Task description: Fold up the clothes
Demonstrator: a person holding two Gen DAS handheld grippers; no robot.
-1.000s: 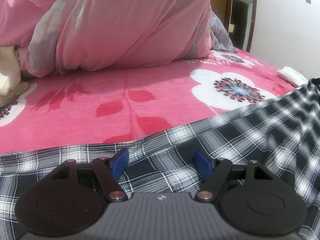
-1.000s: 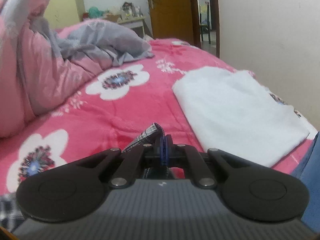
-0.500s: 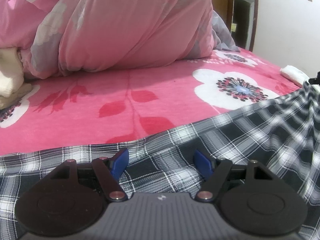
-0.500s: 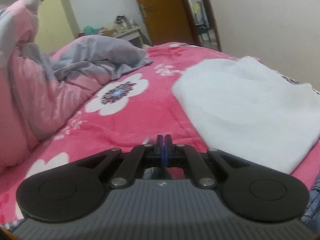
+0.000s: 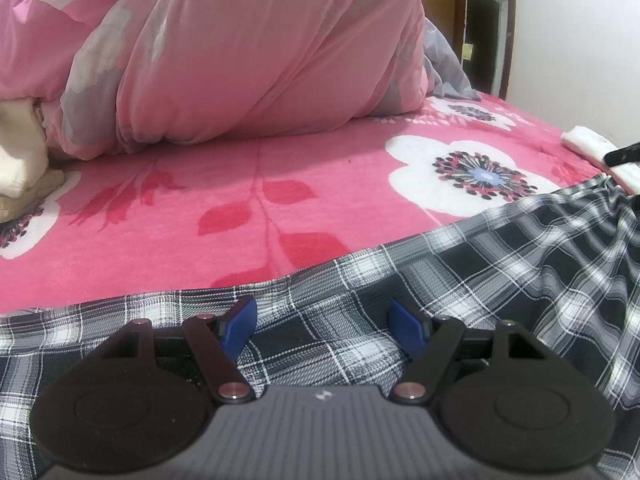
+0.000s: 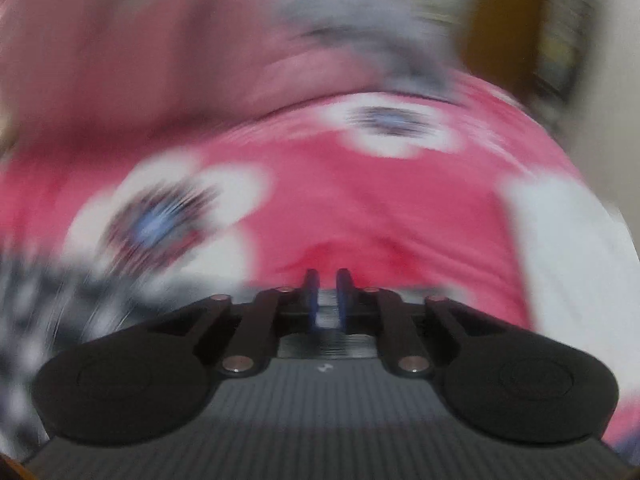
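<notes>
**Plaid cloth under wide left jaws; right jaws parting on nothing**

The plaid cloth lies spread across the lower half and right of the left wrist view, on the pink bedspread. The left gripper sits low over it with jaws wide apart; cloth shows in the gap, though the blue pads do not press on it. In the blurred right wrist view the cloth sits at the lower left edge, off to the side of the right gripper, whose jaws are opening, a narrow gap with nothing between them. A pink duvet is heaped at upper left, a white towel at right.
</notes>
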